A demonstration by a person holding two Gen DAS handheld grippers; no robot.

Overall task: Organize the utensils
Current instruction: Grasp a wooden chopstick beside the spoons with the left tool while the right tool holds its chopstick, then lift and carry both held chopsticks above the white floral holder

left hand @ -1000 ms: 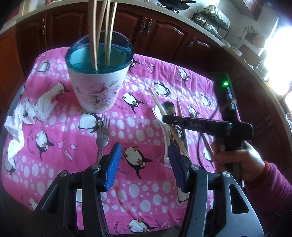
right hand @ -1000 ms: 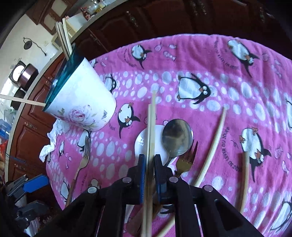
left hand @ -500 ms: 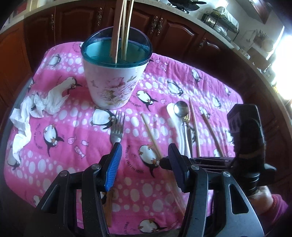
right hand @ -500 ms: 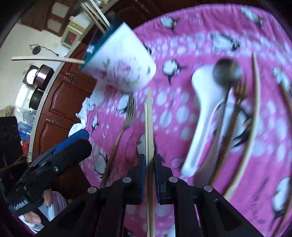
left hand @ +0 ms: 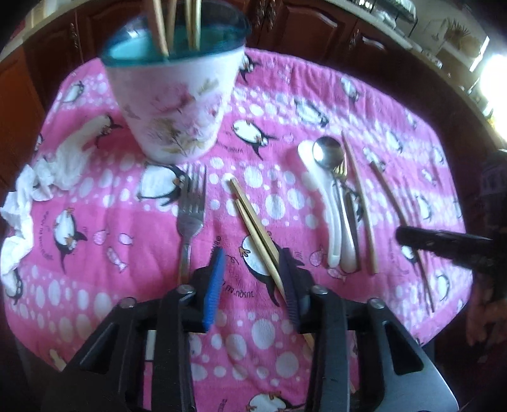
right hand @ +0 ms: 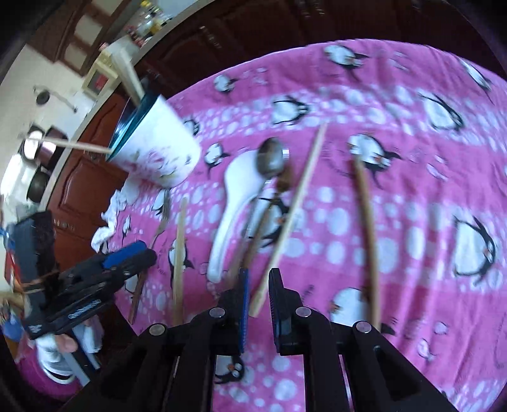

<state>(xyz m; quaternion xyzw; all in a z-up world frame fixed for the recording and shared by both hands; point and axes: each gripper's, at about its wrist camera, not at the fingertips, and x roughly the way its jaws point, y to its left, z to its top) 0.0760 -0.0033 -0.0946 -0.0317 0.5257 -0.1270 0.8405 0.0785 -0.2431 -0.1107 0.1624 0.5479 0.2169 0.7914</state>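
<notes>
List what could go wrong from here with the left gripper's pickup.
1. The chopstick pair lies slanted, against only one finger of the left gripper, whose jaws have just been closing. They may catch one stick or scissor the two apart.
2. The fork lies just outside the blue finger and could get nudged.

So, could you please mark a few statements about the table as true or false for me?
1. The cup holds chopsticks. True.
2. In the left wrist view, the silver fork lies right of the white spoon. False: it lies to the left, just below the cup.
3. The metal spoon overlaps the white spoon. True.
4. The left gripper is clamped on the silver fork. False: its jaws, which have just been closing, straddle the pair of chopsticks lying on the cloth, not yet pinching them.
</notes>
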